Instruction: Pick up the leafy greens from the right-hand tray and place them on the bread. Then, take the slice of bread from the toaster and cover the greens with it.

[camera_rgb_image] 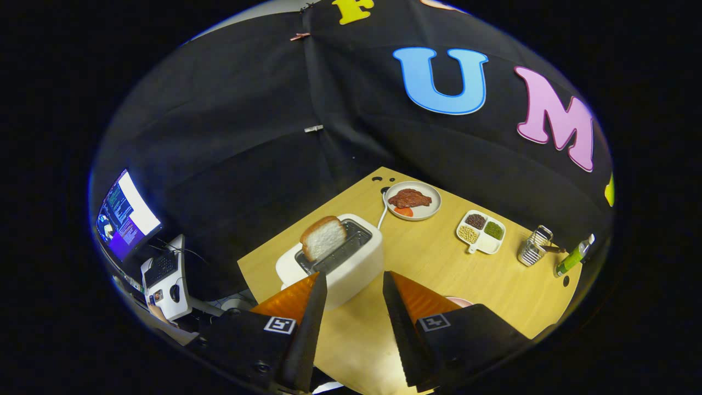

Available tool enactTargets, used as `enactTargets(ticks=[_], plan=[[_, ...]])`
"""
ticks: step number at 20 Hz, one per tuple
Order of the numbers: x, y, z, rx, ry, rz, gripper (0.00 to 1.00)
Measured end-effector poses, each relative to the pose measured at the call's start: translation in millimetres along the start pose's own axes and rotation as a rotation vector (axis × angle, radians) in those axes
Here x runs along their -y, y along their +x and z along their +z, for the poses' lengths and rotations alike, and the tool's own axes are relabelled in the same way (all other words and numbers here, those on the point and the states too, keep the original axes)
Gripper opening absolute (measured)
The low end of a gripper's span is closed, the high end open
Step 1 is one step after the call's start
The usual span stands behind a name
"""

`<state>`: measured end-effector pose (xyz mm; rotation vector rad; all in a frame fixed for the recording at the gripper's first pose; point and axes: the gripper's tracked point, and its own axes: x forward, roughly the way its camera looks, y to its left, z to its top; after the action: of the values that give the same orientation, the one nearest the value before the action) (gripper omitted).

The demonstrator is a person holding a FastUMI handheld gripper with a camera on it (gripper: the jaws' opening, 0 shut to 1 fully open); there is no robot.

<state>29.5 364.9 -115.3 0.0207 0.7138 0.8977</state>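
Gripper [354,285] spread wide and empty just short of the toaster [351,263]; risk of clipping its rim or crushing the upright bread slice [323,237] on approach.

Black cloth [263,137] hangs as the booth's wall behind and around the scene, falling in soft folds, with a seam running down its middle where two panels meet. Small clips [313,128] pinch the cloth along that seam, one high up and one lower. A pale wooden tabletop [417,258] juts out from the cloth, its surface catching a bright glare near the closest edge. Off to one side, well apart from the tabletop, a lit monitor [125,216] glows above a white stand with a dark keyboard [160,269].
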Motion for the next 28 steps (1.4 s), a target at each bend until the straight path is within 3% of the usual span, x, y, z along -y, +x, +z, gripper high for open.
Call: enactTargets(ticks=[5,10,19,25,27,28], plan=[[-40.5,44.5,21.7,-0.020,0.066,0.011,0.66],[-69.2,93.6,36.3,-0.107,0.282,0.000,0.66],[-48.2,168.2,12.4,-0.268,0.403,-0.210,0.66],[-36.5,190.8,-2.9,-0.303,0.461,-0.285,0.64],[-33.0,191.4,-11.4,-0.318,0.500,-0.307,0.44],[-28.8,189.6,-11.0,-0.311,0.521,-0.322,0.27]])
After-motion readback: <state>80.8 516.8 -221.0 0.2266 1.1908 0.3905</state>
